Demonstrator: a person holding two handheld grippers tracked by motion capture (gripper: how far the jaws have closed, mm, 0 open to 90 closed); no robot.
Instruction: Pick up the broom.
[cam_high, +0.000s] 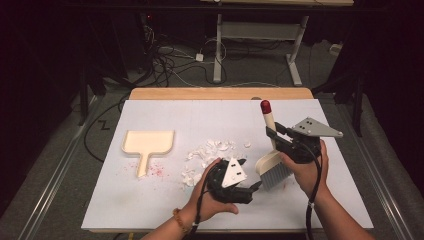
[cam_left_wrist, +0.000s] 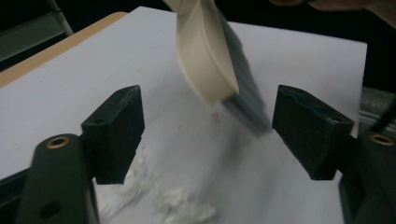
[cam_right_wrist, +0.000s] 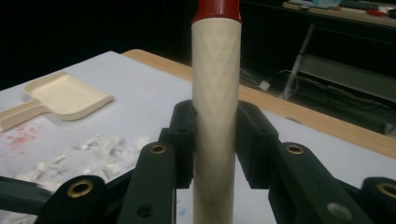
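Observation:
A hand brush with a cream handle (cam_high: 269, 120), a red end cap and grey bristles (cam_high: 275, 176) stands upright at the right of the white board. My right gripper (cam_high: 277, 136) is shut on the handle (cam_right_wrist: 216, 70), its jaws pressing both sides (cam_right_wrist: 216, 135). Beside the bristles, low at the centre front, my left gripper (cam_high: 252, 189) is open with nothing between its jaws (cam_left_wrist: 210, 135). The brush head (cam_left_wrist: 205, 60) hangs just beyond them. A pile of white paper scraps (cam_high: 207, 152) lies left of the brush. A cream dustpan (cam_high: 148, 142) lies flat further left.
The white board (cam_high: 200, 115) covers a wooden table whose far edge (cam_high: 220, 93) shows. Red specks (cam_high: 155, 171) dot the board by the dustpan's handle. Scraps (cam_left_wrist: 182, 205) lie under the left gripper. Cables and a table frame (cam_high: 260, 45) stand on the floor behind.

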